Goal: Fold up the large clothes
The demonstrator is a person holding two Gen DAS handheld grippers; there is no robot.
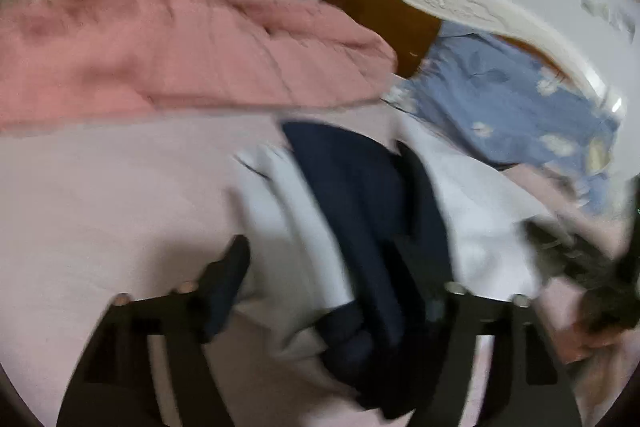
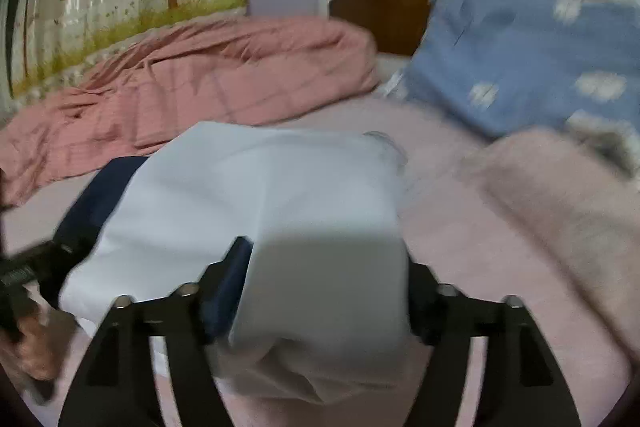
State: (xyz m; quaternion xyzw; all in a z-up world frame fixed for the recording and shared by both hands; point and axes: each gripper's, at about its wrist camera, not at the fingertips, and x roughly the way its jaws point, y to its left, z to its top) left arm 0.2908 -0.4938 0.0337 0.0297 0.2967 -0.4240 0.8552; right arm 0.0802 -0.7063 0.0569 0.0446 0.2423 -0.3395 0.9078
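We are seeing one white and navy garment (image 2: pixel 248 195) lying bunched on the pink bed sheet (image 2: pixel 460 235). Both the left gripper (image 1: pixel 332 267) and right gripper (image 2: pixel 328 259) are standing spread around its folds. One pink quilt (image 2: pixel 200 83) is lying far left, one blue pillow (image 2: pixel 520 59) far right.

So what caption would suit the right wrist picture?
Right gripper straddling a folded white-and-navy garment on a pink bed sheet, pink quilt behind.

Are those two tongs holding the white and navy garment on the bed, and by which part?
Cannot tell. A fold of the garment lies between both the left tongs and right tongs, but blur hides any pinch.
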